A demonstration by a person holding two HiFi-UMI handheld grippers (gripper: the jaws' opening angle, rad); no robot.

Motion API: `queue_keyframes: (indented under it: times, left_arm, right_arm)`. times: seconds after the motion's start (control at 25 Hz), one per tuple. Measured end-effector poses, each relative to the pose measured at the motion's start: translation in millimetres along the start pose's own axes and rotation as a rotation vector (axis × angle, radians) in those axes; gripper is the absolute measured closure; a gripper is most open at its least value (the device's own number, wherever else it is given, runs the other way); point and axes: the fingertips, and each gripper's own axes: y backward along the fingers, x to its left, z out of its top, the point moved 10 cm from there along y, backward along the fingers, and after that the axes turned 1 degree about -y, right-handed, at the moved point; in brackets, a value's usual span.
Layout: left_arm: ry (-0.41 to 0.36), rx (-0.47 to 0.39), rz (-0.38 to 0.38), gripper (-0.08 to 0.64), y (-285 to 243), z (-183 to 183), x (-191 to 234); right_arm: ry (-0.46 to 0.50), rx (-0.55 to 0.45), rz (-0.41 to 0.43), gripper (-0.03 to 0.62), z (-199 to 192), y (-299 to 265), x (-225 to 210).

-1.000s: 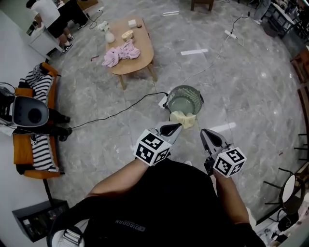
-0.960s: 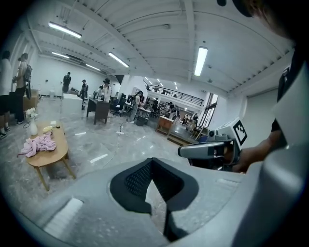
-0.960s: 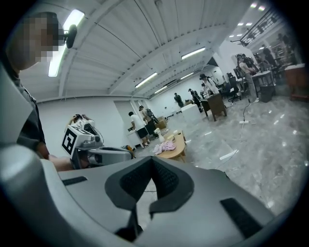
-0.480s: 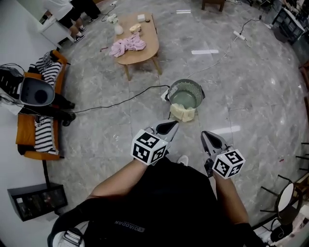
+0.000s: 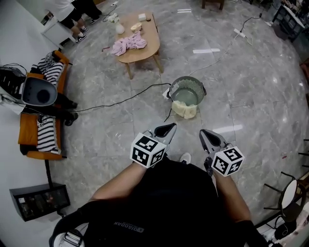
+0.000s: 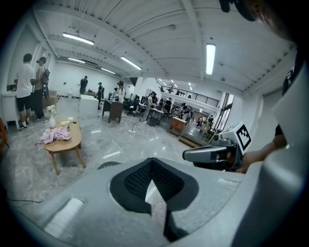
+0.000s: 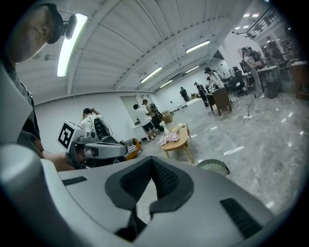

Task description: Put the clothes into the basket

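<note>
A round green mesh basket [image 5: 187,90] stands on the marble floor ahead of me, and a pale yellow cloth [image 5: 185,109] hangs over its near rim. Pink clothes [image 5: 128,44] lie on a low wooden table [image 5: 145,50] farther off. My left gripper [image 5: 166,129] and right gripper [image 5: 208,136] are side by side in front of my body, short of the basket, both shut with nothing in them. In the left gripper view the basket's rim [image 6: 110,165] shows just over the shut left gripper [image 6: 152,160]. The right gripper view shows the basket [image 7: 213,166] beyond the shut right gripper [image 7: 153,160].
An orange sofa [image 5: 26,130] with striped clothes [image 5: 46,135] and a black-and-white machine [image 5: 38,91] stands at the left. A black cable [image 5: 120,101] crosses the floor to the basket. People [image 5: 72,9] stand at the far left, and a dark box [image 5: 41,200] sits at lower left.
The view has shifted: basket and table sit a little higher in the picture. Both grippers stay shut, empty and side by side.
</note>
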Motion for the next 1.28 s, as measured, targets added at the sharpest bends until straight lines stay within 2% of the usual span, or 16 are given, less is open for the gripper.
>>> queue_keyframes:
  times: [0.2, 0.72, 1.28]
  left_arm:
    - [-0.037, 0.015, -0.043, 0.560, 6, 5, 13]
    - [-0.070, 0.020, -0.075, 0.560, 20, 12, 53]
    - [-0.092, 0.016, -0.096, 0.560, 20, 20, 60]
  right_arm:
    - [0.014, -0.012, -0.027, 0.578, 2, -14, 19]
    - [0.006, -0.042, -0.082, 0.578, 5, -42, 38]
    - [-0.008, -0.059, -0.103, 0.578, 7, -50, 38]
